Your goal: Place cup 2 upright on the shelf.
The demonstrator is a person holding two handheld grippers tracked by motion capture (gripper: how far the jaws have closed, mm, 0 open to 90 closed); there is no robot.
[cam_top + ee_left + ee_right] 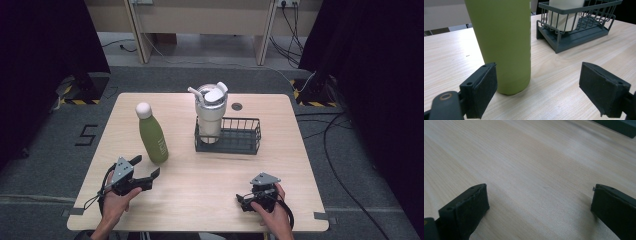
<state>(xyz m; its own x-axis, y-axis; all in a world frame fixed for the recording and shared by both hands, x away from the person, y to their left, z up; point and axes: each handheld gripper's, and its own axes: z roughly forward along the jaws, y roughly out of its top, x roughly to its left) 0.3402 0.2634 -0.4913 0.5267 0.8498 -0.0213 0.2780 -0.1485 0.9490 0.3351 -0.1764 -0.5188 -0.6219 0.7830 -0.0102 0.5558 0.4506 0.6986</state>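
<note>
A green bottle (152, 136) with a white cap stands upright on the wooden table (200, 200), left of centre. My left gripper (146, 166) is open just in front of its base. In the left gripper view the bottle (504, 42) rises close beyond the gripper (537, 90), nearer the left jaw, not between the pads. A white lidded tumbler (211, 112) stands in the left end of a dark wire basket (237, 137). My right gripper (243, 200) rests low at the front right, open, with bare wood between its jaws (539, 212).
The basket (576, 30) with the tumbler (564, 15) sits to the right behind the bottle. A small dark round inset (236, 106) marks the table's far edge. Cables run over the grey floor at the right (335, 145). A dark basket corner (619, 126) lies far ahead of the right gripper.
</note>
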